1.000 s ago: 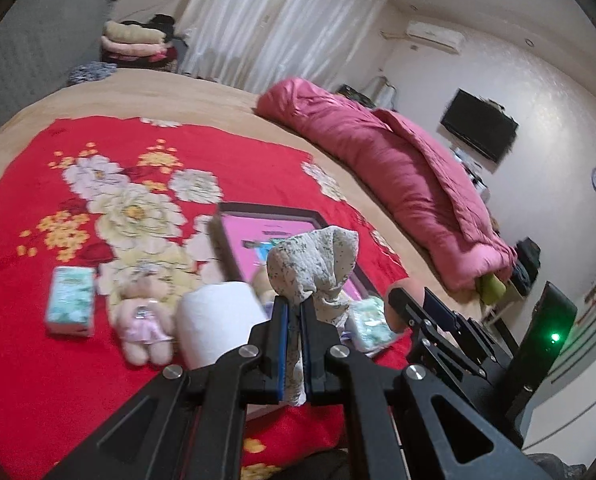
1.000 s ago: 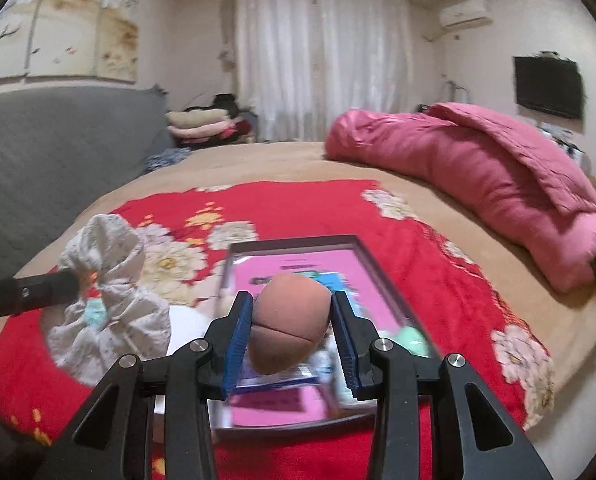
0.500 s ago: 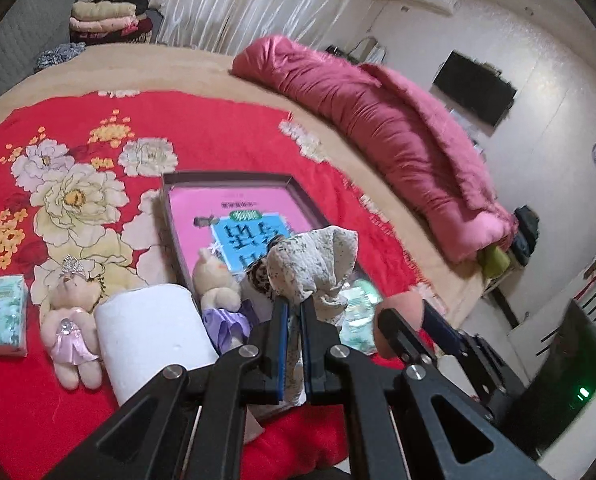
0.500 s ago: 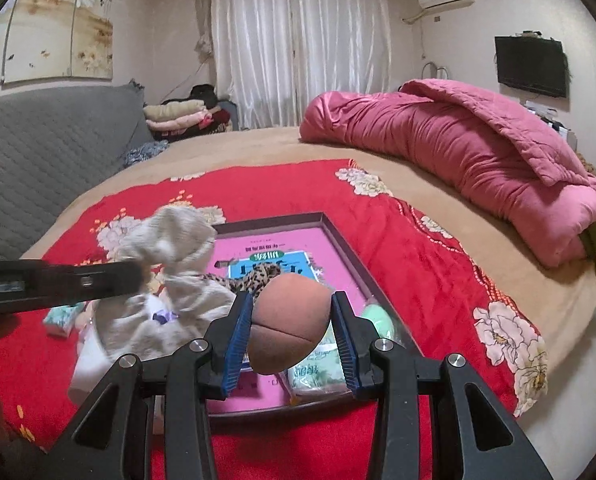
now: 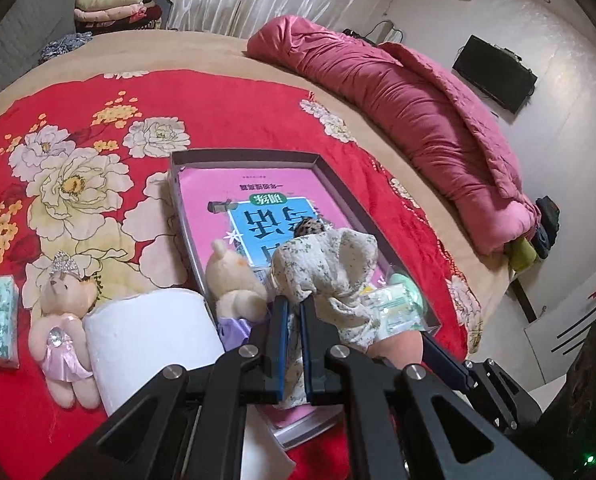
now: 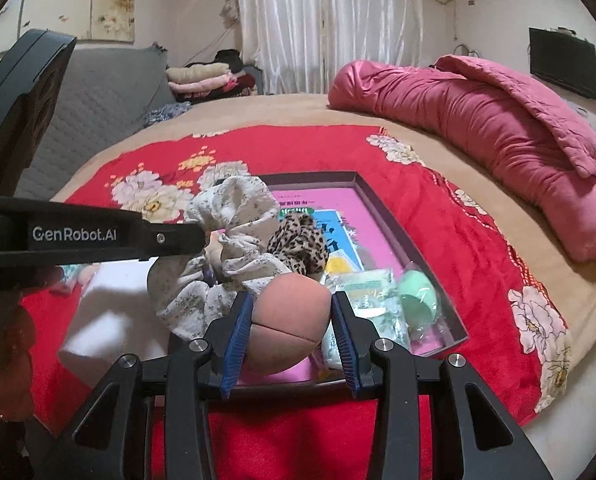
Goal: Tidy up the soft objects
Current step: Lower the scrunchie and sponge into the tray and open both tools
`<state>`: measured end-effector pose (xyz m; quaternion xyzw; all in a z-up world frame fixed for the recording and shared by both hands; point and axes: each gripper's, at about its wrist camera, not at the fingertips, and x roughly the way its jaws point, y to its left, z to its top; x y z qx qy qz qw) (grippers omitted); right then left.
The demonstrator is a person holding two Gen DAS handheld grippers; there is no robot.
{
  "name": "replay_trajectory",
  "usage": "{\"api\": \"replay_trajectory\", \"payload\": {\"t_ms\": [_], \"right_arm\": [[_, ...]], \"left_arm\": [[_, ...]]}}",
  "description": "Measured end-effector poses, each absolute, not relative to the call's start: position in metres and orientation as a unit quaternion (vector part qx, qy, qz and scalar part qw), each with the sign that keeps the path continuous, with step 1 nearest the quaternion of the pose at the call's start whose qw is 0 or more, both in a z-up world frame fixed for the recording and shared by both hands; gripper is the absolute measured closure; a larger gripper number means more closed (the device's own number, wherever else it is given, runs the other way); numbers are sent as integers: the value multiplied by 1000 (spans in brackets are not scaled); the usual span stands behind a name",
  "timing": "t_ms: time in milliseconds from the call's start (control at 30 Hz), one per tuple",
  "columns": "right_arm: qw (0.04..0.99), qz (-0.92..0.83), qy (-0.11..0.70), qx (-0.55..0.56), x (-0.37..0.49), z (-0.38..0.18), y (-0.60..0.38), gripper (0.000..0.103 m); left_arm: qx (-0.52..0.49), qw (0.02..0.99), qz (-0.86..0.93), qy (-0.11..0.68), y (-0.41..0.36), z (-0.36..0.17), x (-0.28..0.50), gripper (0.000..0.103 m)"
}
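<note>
Scrunchie (image 5: 329, 276), floral, pinched in nearly closed left gripper (image 5: 294, 320), hangs above near end of tray (image 5: 254, 157); right gripper (image 6: 292, 332), just beside, clamps pink sponge (image 6: 290, 324); both loads lie over tray, so release is downward.

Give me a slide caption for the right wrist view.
Right gripper holds a pink sponge above the tray.

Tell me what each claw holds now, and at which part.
Left claw pinches the floral scrunchie by a bunched fold. Right claw squeezes the pink sponge across its sides.
</note>
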<state>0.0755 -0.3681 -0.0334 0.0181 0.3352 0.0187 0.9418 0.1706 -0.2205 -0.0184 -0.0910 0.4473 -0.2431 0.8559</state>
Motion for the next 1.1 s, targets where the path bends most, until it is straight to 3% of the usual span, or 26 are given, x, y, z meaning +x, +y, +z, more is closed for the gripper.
{"api": "replay_trajectory", "payload": {"t_ms": [1100], "right_arm": [[920,35,391,-3,94,-80,-361,61]], "left_arm": [[-92,842,-239,475,-222,-31,177,96]]}}
